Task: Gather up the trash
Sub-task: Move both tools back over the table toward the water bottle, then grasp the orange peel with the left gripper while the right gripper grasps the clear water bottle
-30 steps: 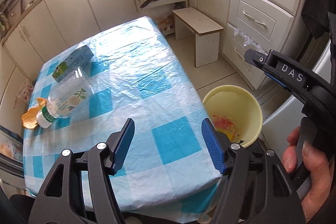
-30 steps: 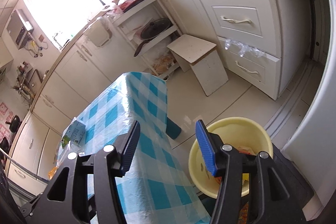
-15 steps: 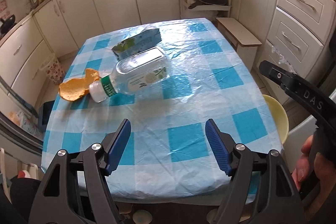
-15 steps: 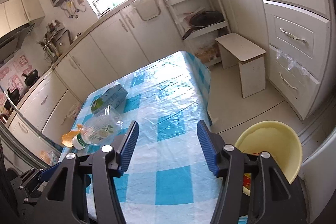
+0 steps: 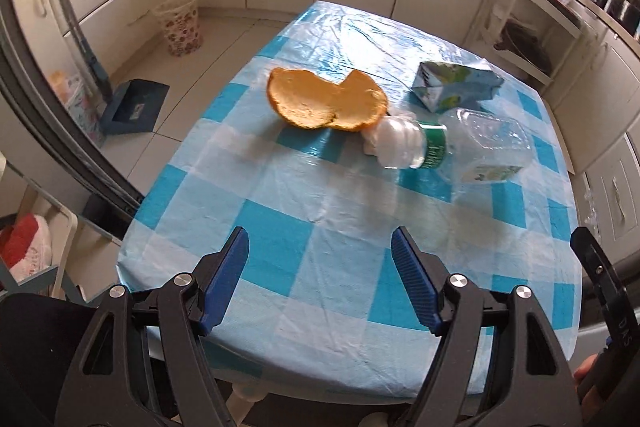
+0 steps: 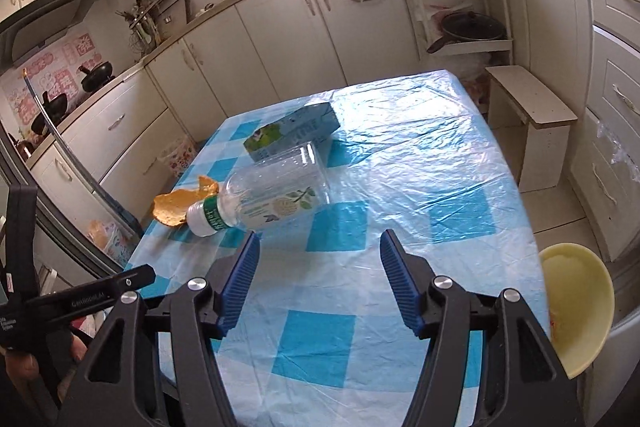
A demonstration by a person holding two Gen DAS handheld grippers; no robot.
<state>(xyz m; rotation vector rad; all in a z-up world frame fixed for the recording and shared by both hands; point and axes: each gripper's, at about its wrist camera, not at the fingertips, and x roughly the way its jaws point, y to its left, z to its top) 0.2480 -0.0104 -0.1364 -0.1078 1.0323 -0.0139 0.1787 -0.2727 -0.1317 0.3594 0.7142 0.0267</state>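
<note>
On the blue checked table point(image 5: 320, 267) lie three pieces of trash. An orange peel point(image 5: 326, 103) sits at the far left, seen also in the right wrist view point(image 6: 180, 203). A clear plastic bottle point(image 5: 452, 147) with a green neck band lies on its side beside it point(image 6: 268, 195). A blue-green carton point(image 5: 456, 87) rests behind the bottle point(image 6: 292, 133). My left gripper point(image 5: 318, 235) hovers open over the near table edge, short of the peel and bottle. My right gripper point(image 6: 319, 235) is open too, just short of the bottle, with nothing between its fingers.
A yellow bin point(image 6: 580, 307) stands on the floor off the table's near right corner. A wooden stool point(image 6: 532, 115) is to the right of the table. A patterned wastebasket point(image 5: 180, 27) and a blue dustpan point(image 5: 134, 105) are on the floor to the left. Cabinets ring the room.
Both grippers have swung left, away from the yellow bin and over the table. The peel, bottle and carton are now ahead of both. Both pairs of jaws stand slightly wider.
</note>
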